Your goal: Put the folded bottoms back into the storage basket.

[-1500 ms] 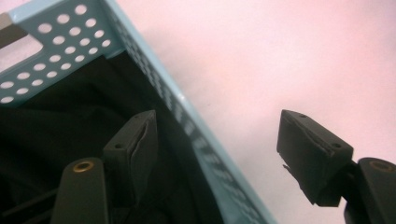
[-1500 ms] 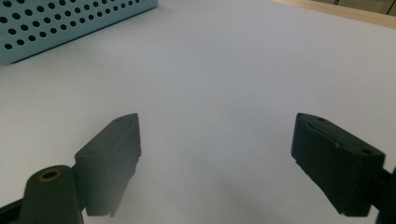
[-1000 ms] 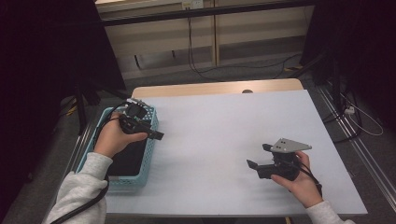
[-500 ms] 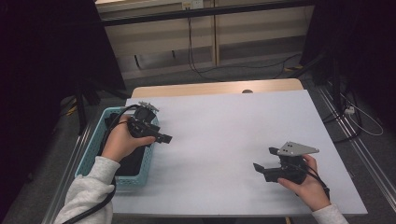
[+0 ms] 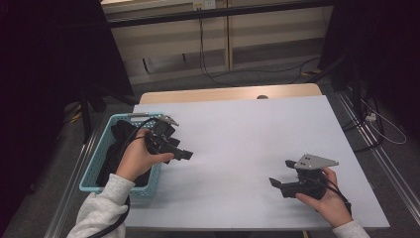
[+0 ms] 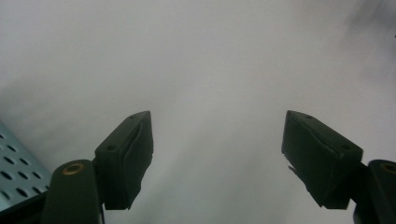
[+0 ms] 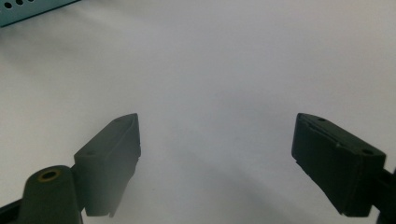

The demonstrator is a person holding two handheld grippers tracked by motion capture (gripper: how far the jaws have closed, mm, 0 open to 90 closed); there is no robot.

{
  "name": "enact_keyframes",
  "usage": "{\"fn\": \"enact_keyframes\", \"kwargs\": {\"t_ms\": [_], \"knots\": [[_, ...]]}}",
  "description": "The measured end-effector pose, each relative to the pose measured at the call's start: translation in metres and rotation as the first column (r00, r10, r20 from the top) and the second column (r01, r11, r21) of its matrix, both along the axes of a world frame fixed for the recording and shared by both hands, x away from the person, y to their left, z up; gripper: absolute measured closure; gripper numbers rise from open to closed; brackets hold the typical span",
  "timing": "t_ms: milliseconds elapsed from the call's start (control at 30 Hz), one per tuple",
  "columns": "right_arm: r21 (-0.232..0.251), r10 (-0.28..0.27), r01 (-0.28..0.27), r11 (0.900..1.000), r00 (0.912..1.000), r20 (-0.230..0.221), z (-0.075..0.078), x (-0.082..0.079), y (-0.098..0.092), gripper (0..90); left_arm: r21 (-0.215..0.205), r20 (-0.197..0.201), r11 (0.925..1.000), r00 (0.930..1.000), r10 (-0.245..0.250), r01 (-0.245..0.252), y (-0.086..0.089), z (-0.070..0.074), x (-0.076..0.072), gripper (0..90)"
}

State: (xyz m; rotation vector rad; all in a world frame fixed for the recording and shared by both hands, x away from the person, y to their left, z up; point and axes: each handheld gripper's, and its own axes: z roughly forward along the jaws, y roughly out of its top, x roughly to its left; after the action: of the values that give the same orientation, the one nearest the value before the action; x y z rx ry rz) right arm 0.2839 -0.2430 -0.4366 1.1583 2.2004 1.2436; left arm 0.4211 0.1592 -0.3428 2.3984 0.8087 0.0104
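Gaping with nothing between their jaws, the left gripper (image 5: 185,154) has just been widening beside the perforated teal plastic basket (image 5: 94,171) of dark cloth (image 5: 116,148), while the right gripper (image 5: 275,182) hovers over bare white tabletop (image 5: 237,144).

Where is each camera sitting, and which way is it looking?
High view: sits above the person's side, looks forward and down on the white table; shows both hands, sleeves, the left tool and the right tool.
Left gripper view: rides on the left tool, looks along its two open jaws at the table; a corner of the blue basket shows.
Right gripper view: rides on the right tool, looks along its open jaws across the table.
Shared: all views show the basket and the table.
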Motion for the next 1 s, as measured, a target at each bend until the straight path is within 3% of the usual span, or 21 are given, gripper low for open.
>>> {"fn": "enact_keyframes", "kwargs": {"t_ms": [1000], "knots": [[-0.007,-0.006,0.006,1.0,1.0,-0.004,-0.002,-0.01,-0.013,14.8,-0.086,0.002,0.9953,0.9991,-0.043,0.044,-0.017,-0.03,-0.04,22.0]]}}
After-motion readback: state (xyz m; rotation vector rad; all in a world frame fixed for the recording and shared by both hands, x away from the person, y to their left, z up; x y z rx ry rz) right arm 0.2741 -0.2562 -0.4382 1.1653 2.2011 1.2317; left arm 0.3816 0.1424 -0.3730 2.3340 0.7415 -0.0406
